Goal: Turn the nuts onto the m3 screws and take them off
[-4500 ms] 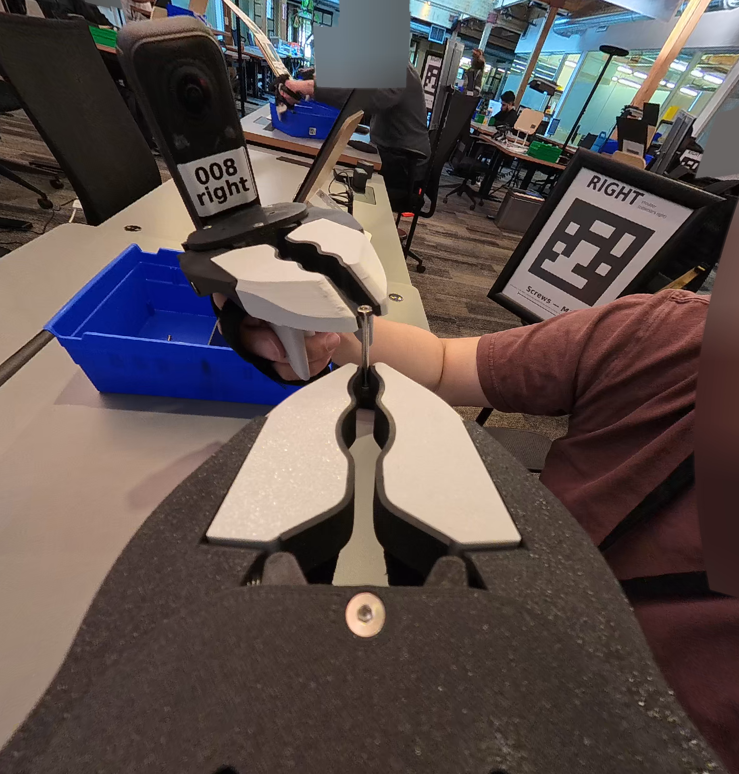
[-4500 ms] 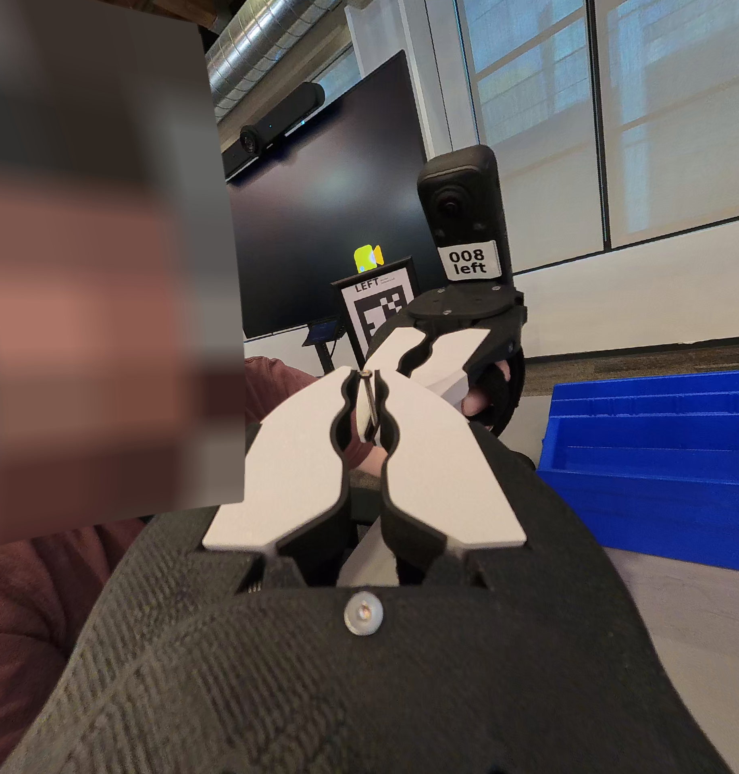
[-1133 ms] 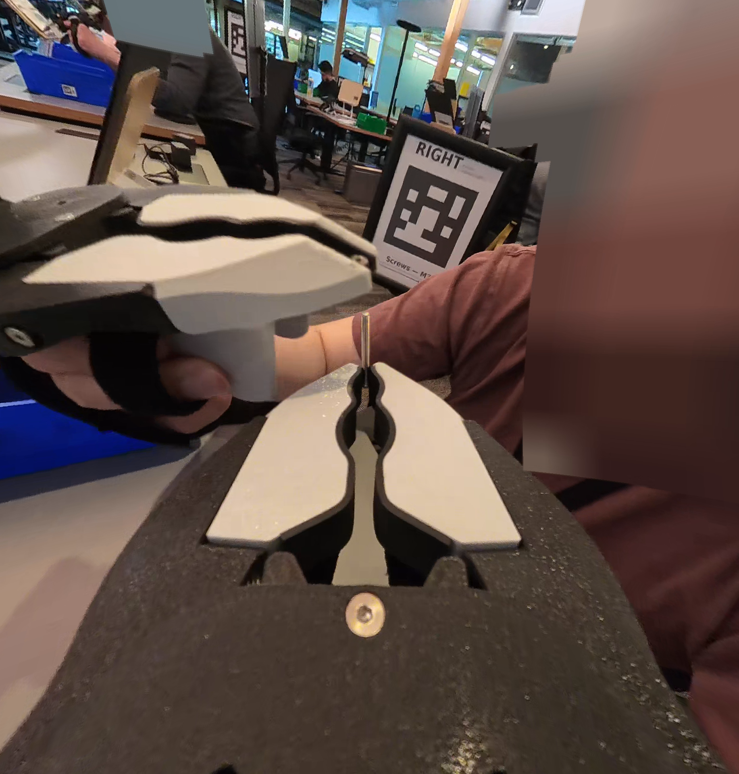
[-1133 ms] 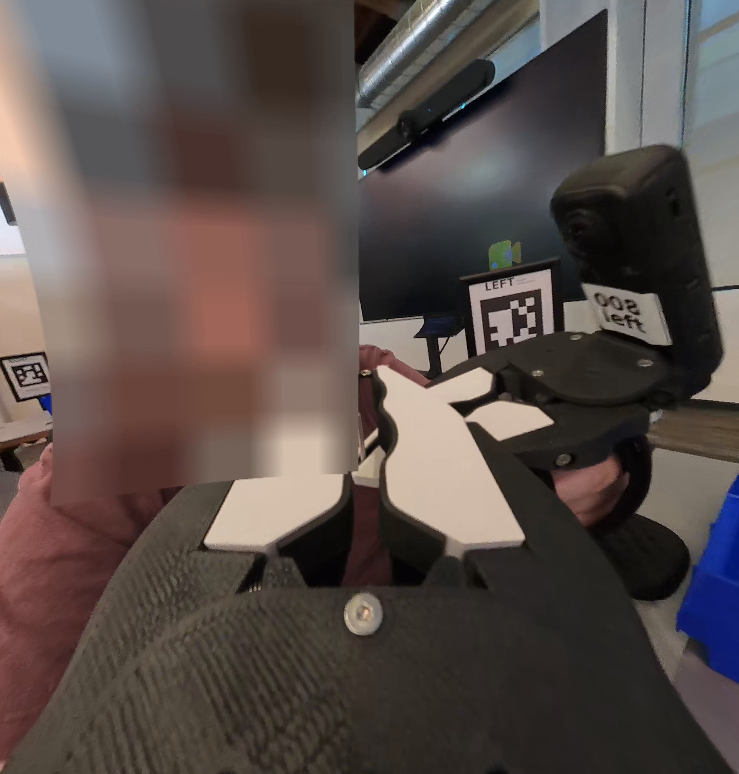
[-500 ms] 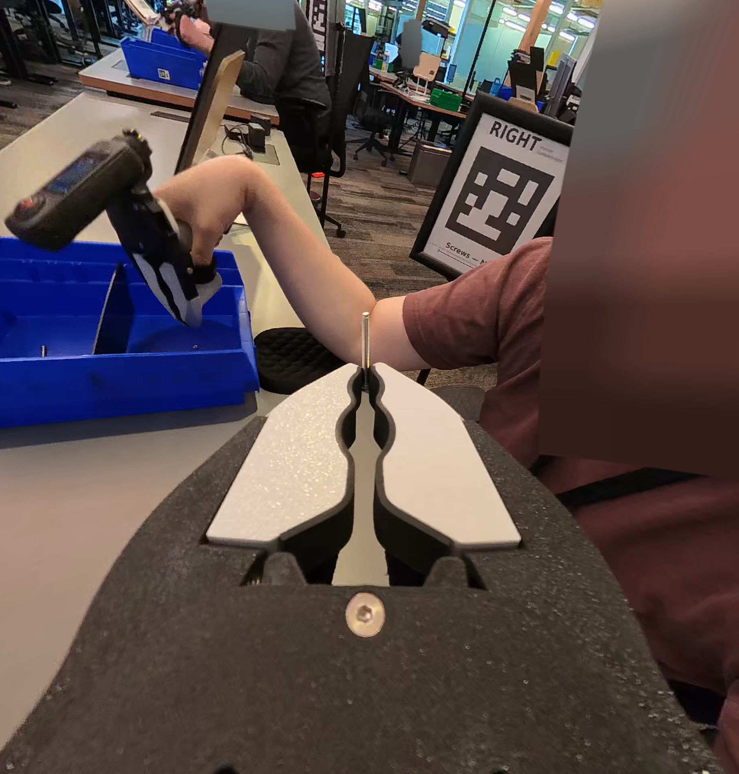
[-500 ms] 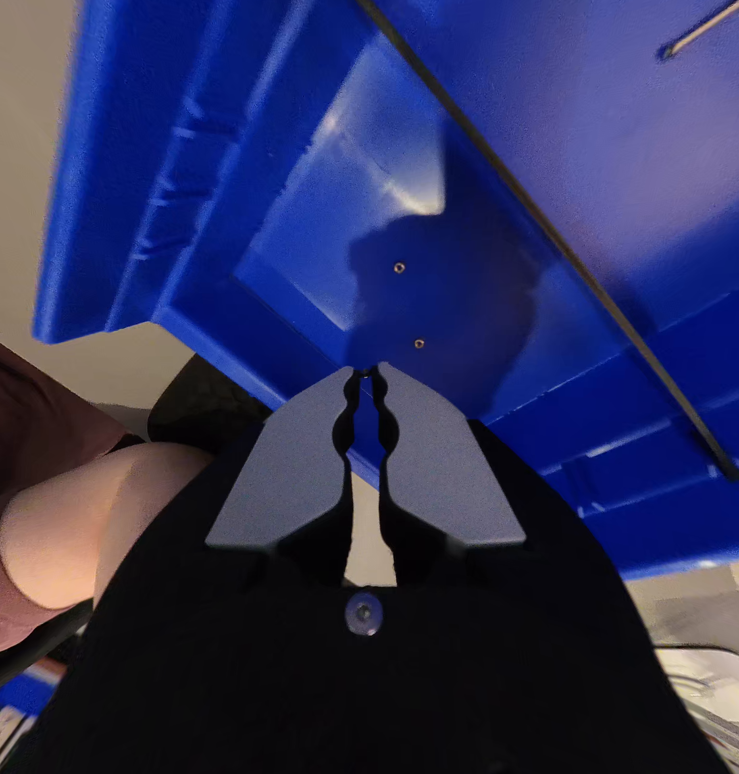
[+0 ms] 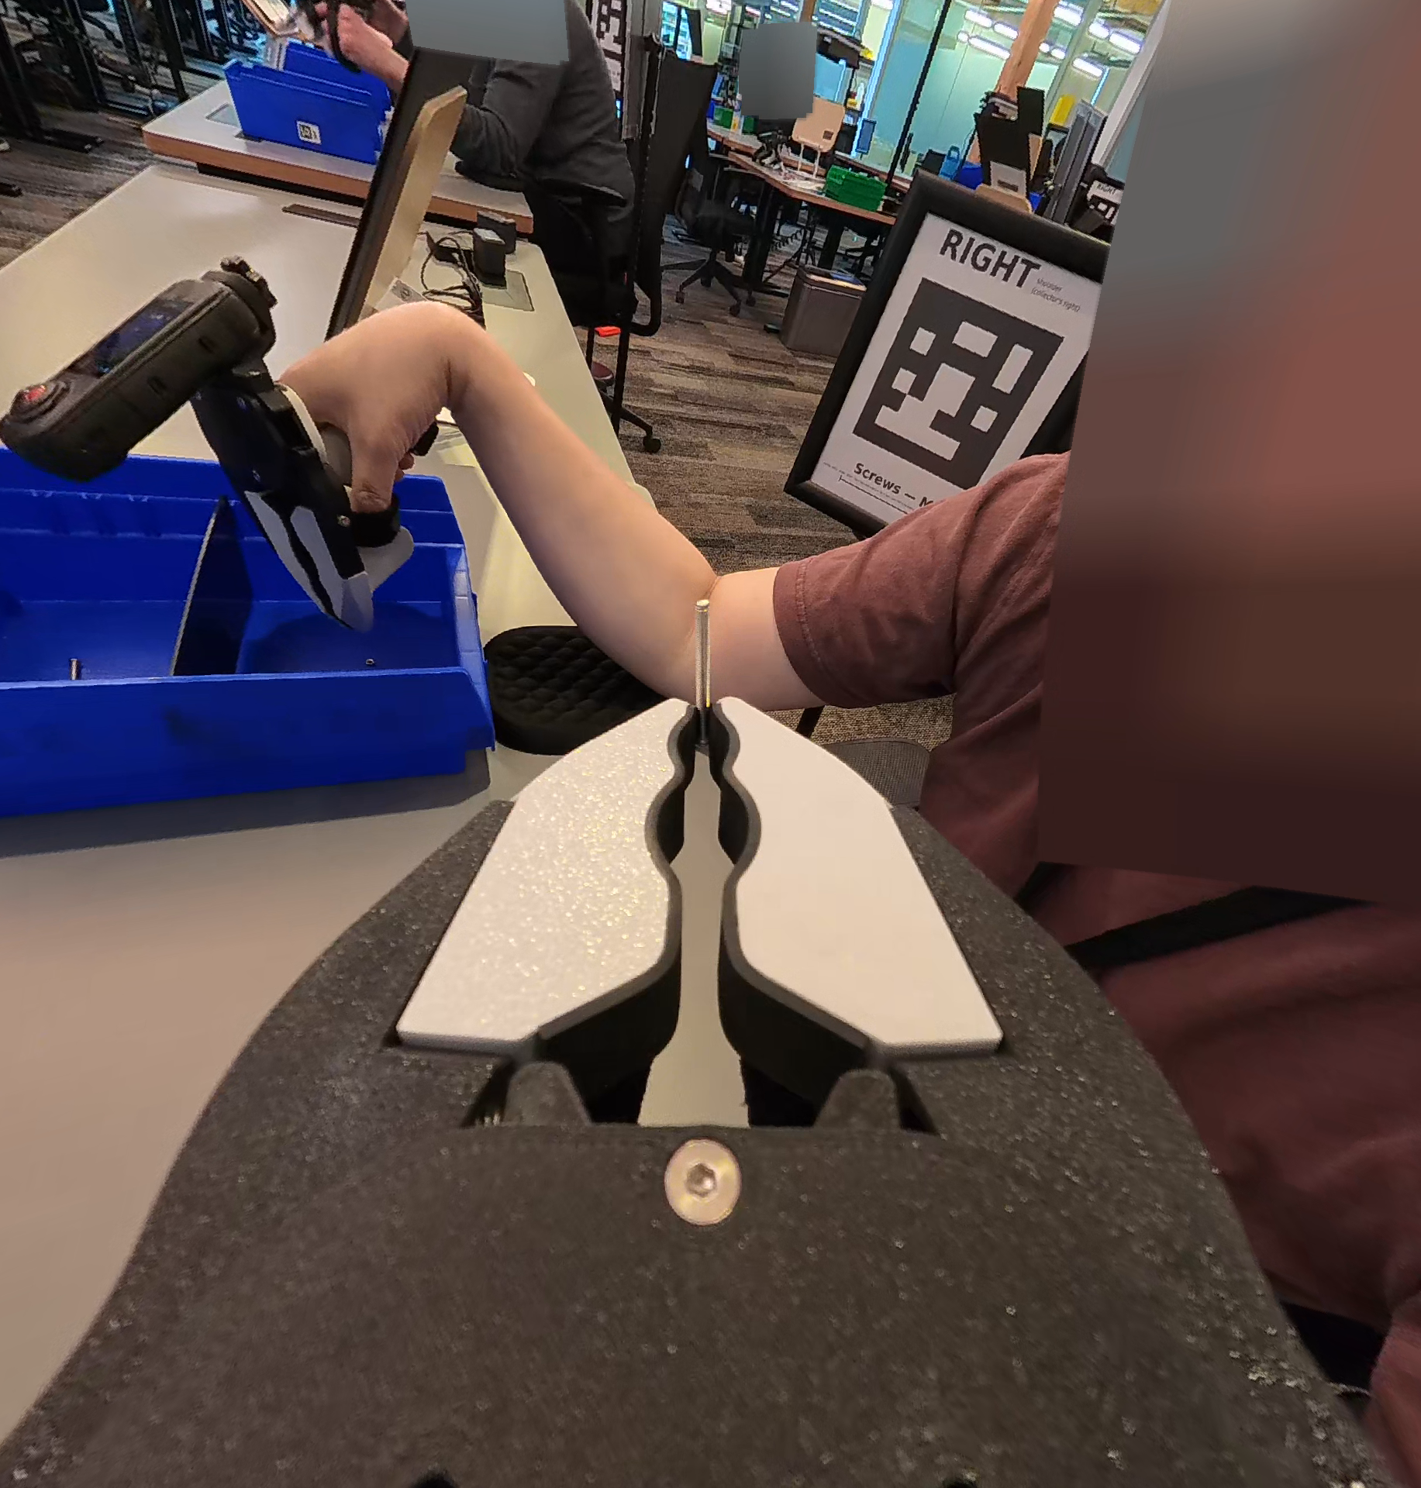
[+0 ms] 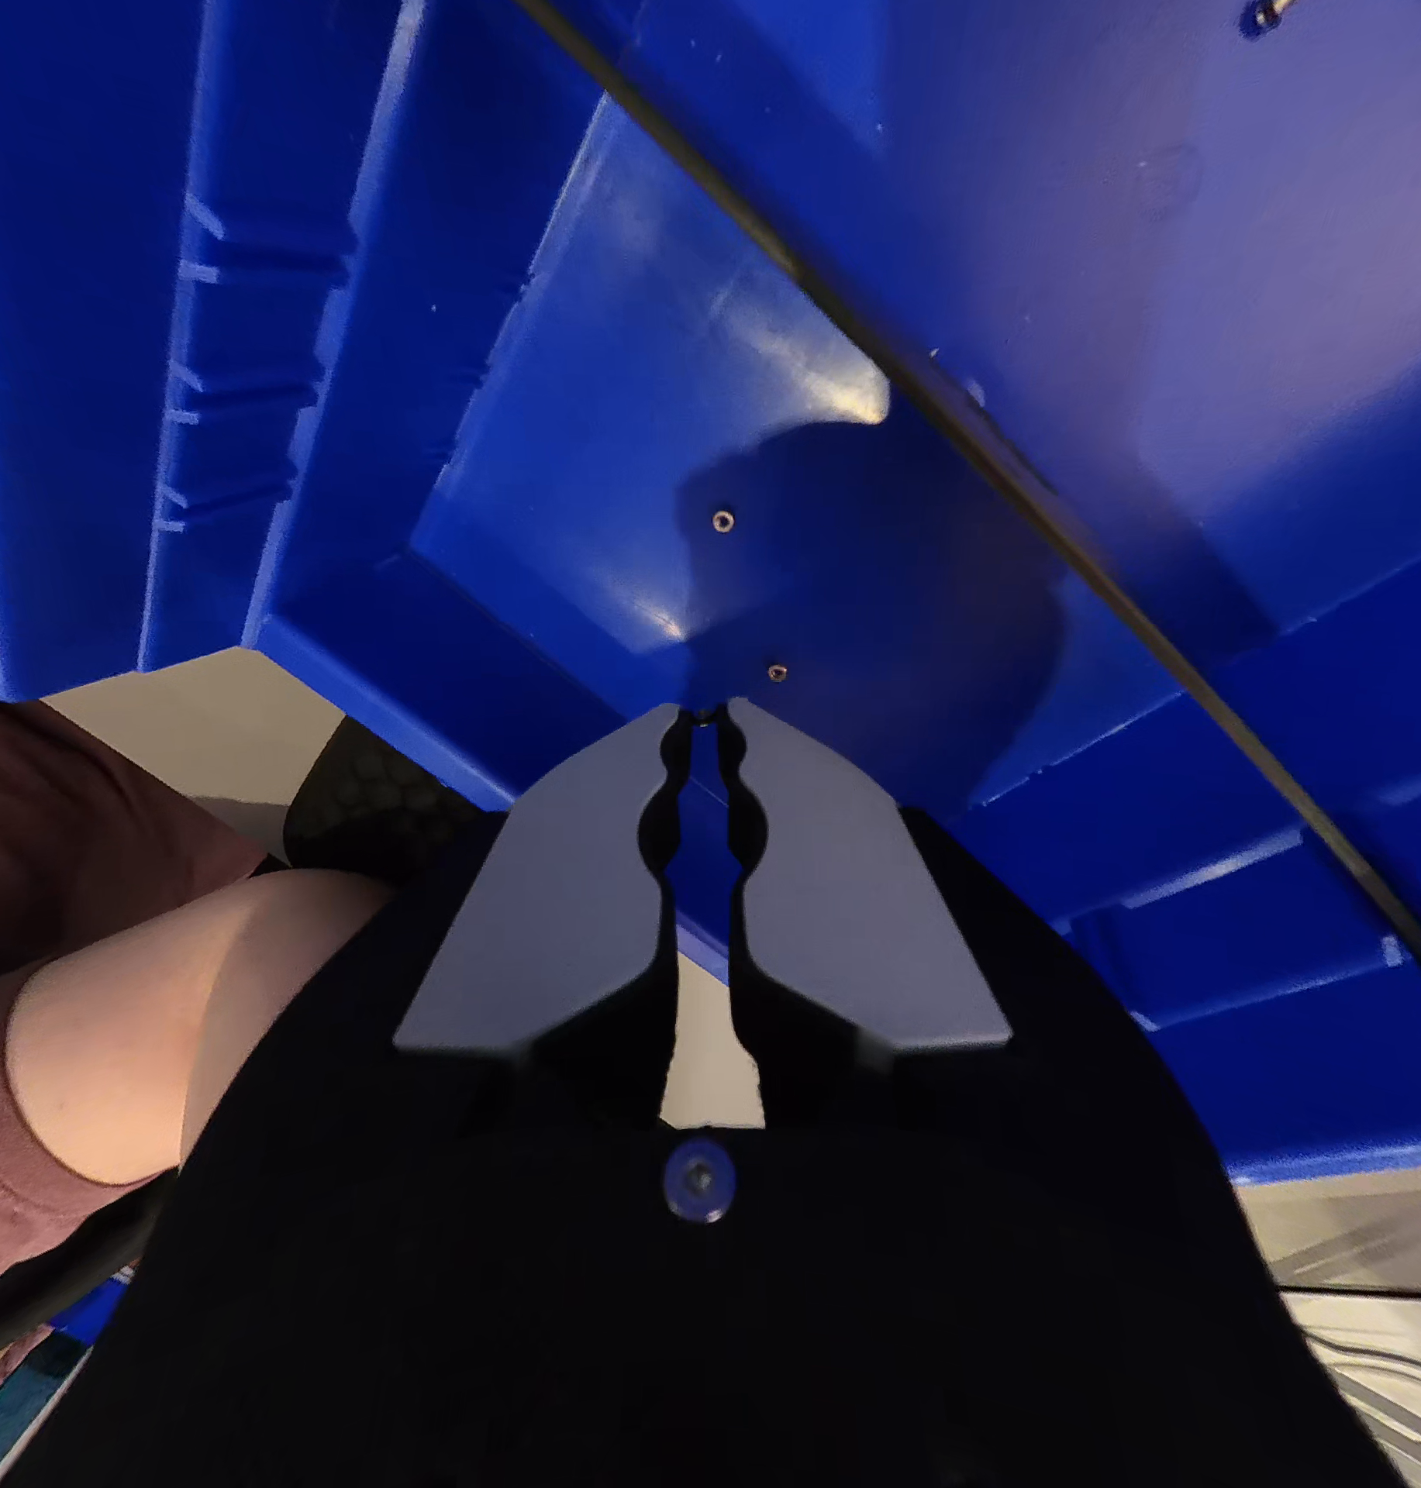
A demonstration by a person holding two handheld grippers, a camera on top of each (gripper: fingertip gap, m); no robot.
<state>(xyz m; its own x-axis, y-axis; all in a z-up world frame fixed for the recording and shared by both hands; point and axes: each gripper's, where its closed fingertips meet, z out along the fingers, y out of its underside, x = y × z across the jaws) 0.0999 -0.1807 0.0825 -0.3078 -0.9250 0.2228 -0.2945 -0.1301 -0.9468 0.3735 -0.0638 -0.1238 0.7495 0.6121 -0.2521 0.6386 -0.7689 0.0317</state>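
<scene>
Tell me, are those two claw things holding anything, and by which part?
The left gripper pinches a thin screw by its lower end. The right gripper, over the blue bin, seems to pinch something tiny at its tips; unclear what.

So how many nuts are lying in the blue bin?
2 nuts: one mid-floor, one just beyond the right tongs; a third may hide between their tips.
</scene>
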